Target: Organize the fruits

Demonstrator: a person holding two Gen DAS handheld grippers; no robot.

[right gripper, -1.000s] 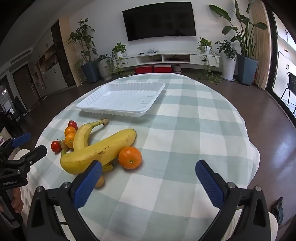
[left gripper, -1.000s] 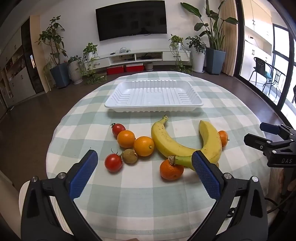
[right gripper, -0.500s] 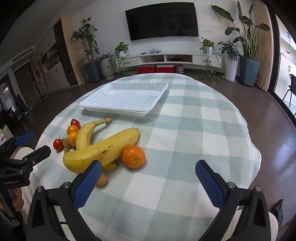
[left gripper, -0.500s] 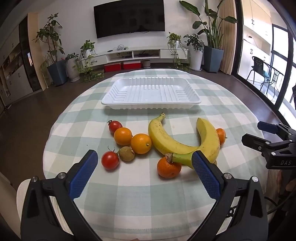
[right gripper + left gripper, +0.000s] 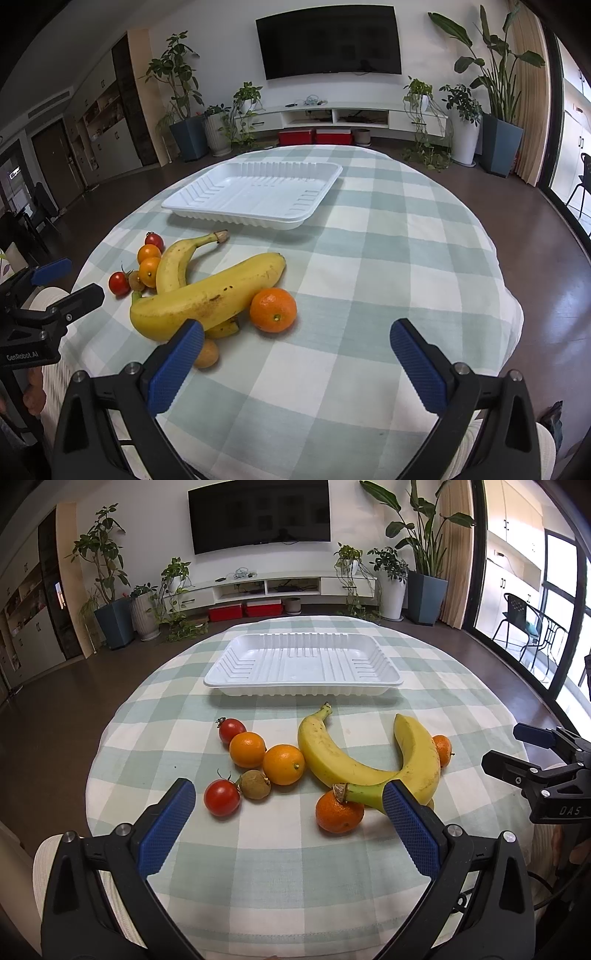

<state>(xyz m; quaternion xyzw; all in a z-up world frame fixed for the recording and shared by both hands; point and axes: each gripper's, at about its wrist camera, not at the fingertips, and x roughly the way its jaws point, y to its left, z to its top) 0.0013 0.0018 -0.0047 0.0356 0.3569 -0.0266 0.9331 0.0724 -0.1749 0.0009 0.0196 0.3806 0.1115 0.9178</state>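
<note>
On the checked table [image 5: 280, 878], bananas [image 5: 332, 755], oranges [image 5: 283, 764] and tomatoes [image 5: 221, 797] lie clustered near the empty white tray [image 5: 221, 681]. Both the left tongs [image 5: 288, 821] and right tongs [image 5: 297, 363] hover spread wide, gripping nothing.

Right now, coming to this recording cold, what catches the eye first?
Two yellow bananas cross at their stems in a cluster of fruit on the near side of a round table with a checked cloth, with oranges and small tomatoes to their left. Behind them sits an empty white tray. The left gripper and right gripper hang open in front of the fruit, holding nothing.
</note>
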